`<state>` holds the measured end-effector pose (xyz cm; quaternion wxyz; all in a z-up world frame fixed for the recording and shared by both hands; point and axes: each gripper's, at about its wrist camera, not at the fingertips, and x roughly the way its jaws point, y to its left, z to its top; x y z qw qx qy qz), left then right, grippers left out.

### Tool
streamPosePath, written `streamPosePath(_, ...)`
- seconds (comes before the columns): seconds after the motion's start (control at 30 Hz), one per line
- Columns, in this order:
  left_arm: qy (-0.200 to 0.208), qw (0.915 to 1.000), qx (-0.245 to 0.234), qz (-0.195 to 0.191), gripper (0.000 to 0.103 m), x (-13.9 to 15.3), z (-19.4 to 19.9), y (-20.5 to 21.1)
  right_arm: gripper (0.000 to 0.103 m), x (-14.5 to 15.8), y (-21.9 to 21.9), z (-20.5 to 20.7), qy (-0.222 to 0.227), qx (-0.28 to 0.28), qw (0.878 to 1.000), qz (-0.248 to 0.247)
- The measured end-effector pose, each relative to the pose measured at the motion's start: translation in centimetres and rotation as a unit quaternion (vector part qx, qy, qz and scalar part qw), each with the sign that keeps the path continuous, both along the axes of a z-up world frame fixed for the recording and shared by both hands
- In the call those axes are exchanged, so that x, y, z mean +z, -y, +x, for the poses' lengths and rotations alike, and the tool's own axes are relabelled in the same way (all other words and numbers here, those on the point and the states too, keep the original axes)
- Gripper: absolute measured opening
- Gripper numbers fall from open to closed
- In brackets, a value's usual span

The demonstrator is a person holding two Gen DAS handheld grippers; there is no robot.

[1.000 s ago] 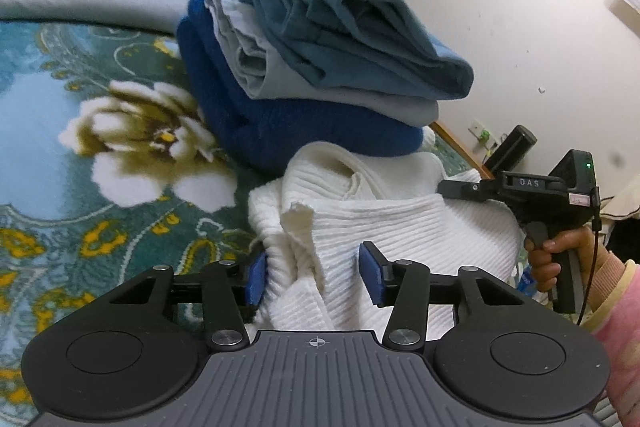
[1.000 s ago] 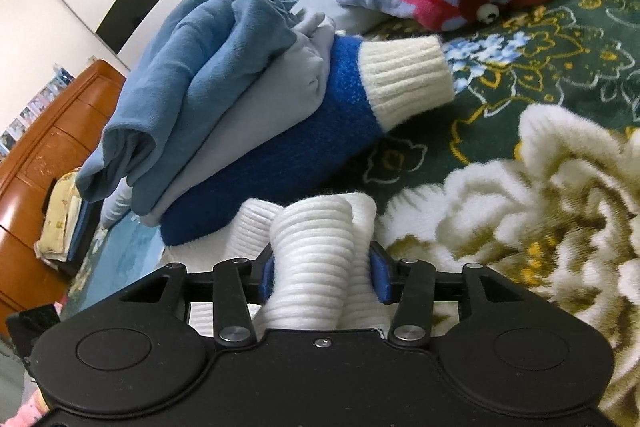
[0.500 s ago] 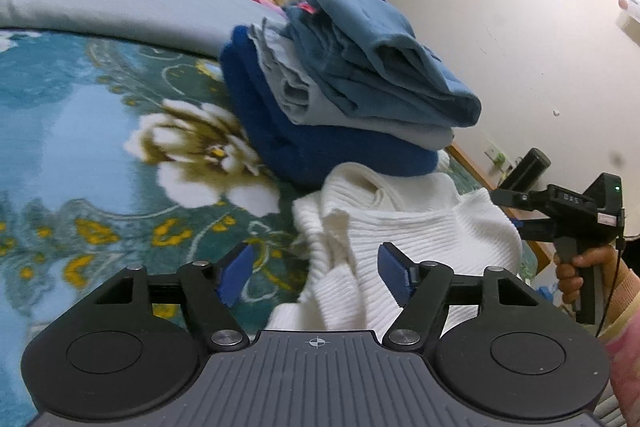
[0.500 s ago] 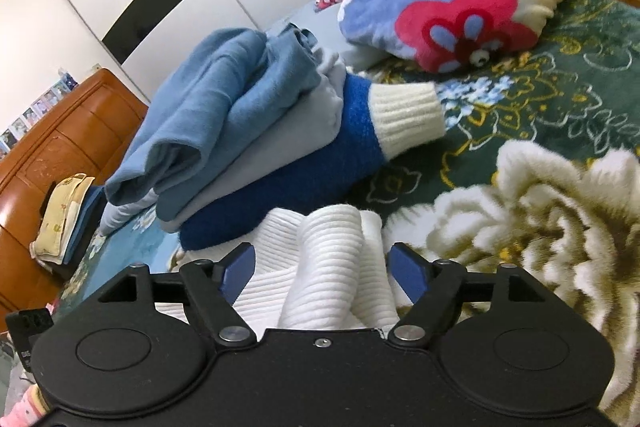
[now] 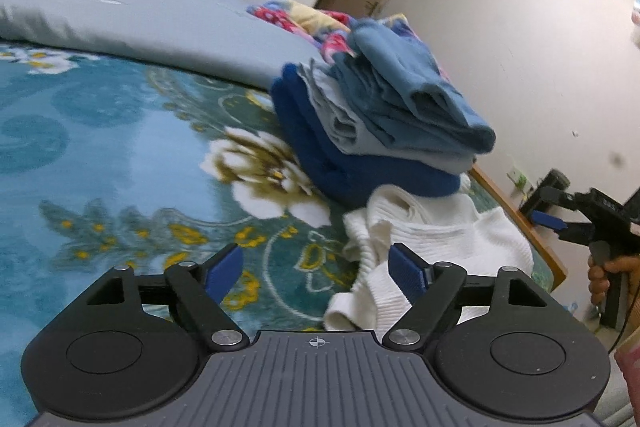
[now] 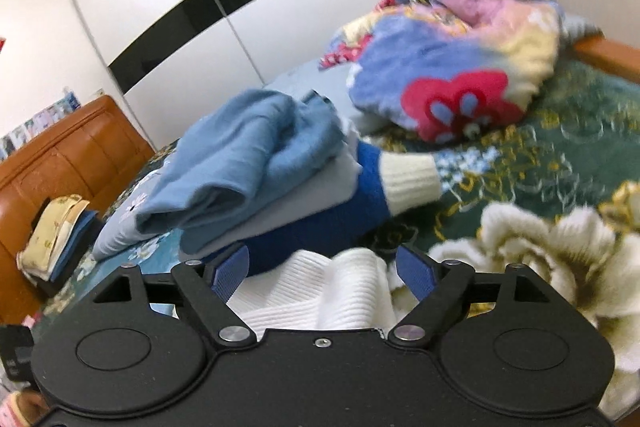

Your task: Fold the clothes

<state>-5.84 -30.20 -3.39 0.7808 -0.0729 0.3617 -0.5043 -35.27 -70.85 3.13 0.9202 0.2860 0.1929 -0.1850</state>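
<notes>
A folded white ribbed sweater [image 5: 436, 239] lies on the floral blanket [image 5: 100, 163], beside a stack of folded clothes [image 5: 376, 131]: blue sweater at the bottom, grey garment, slate-blue garment on top. My left gripper [image 5: 318, 271] is open just short of the white sweater, nothing between its blue pads. My right gripper [image 6: 324, 271] is also open, hovering over the white sweater [image 6: 320, 299] with the stack [image 6: 260, 183] behind it. In the left wrist view the right gripper [image 5: 580, 219] shows at the far right, held by a hand.
A crumpled flowered quilt [image 6: 456, 59] sits at the bed's far end. A pale blue pillow [image 5: 132, 23] lies behind the stack. The wooden bed edge [image 5: 520, 223] runs right of the sweater. A brown headboard [image 6: 60, 163] and wardrobe doors stand beyond.
Both grippers let go of the white sweater, opened wide and drew back. The sweater now rests on the blanket by the stack.
</notes>
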Motion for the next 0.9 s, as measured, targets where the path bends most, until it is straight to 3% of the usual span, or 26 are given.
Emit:
streamPosePath(0.2, 0.001, 0.9995, 0.030, -0.011, 0.088, 0.3, 1.0, -3.6, 0.085, 1.6, -3.6, 0.9, 0.009, 0.038, 0.999, -0.033)
streamPosePath(0.5, 0.003, 0.9964, 0.085, 0.002, 0.088, 0.3, 2.0, -9.6, 0.089, 1.2, -10.0, 5.4, 0.025, 0.122, 0.992, -0.026)
streamPosePath(0.9, 0.009, 0.9824, 0.186, 0.013, 0.088, 0.5, 3.4, -19.4, 0.092, 0.0, -18.4, 11.8, 0.037, 0.221, 0.974, -0.014)
